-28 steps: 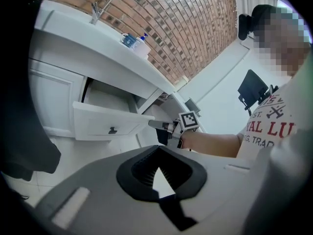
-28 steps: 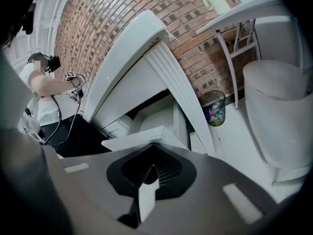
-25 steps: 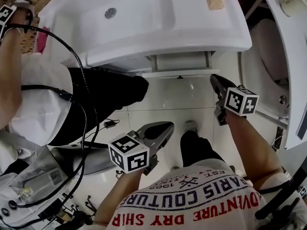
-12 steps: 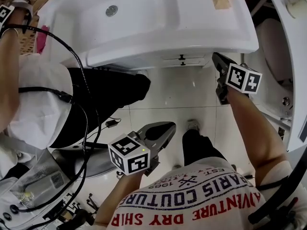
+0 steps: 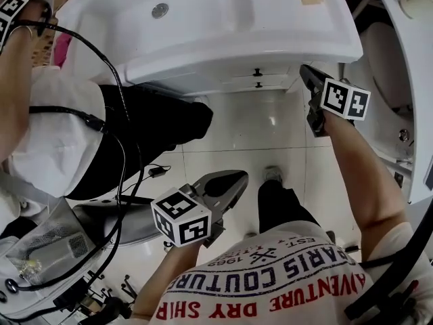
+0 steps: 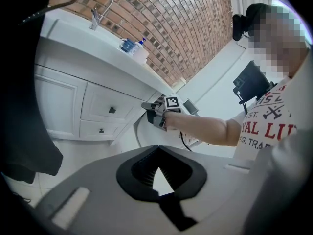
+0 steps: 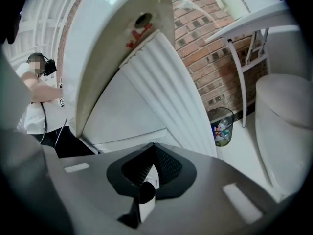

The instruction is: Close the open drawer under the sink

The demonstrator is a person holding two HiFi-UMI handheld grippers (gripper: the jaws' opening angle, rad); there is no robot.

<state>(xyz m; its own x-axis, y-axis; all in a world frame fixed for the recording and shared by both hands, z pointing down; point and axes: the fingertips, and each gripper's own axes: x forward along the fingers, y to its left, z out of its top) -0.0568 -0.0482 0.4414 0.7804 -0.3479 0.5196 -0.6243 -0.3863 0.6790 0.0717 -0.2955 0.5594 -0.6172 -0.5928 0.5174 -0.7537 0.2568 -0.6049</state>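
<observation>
Drawer (image 5: 258,80) flush under the sink (image 5: 203,26), right tool (image 5: 306,73) just beside it, pressed together, left tool (image 5: 237,179) well apart, pressed together too

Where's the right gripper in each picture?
Head view: right gripper, upper right, beside the white sink counter.
Left gripper view: centre, at the end of a bare arm.
Right gripper view: only its own jaws, bottom centre.
Shared landmark: the sink counter.

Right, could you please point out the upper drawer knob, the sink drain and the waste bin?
upper drawer knob (image 6: 112,110), left gripper view, on the dark knob.
sink drain (image 5: 160,10), head view, centre of the metal ring.
waste bin (image 7: 230,124), right gripper view, on its right side wall.
</observation>
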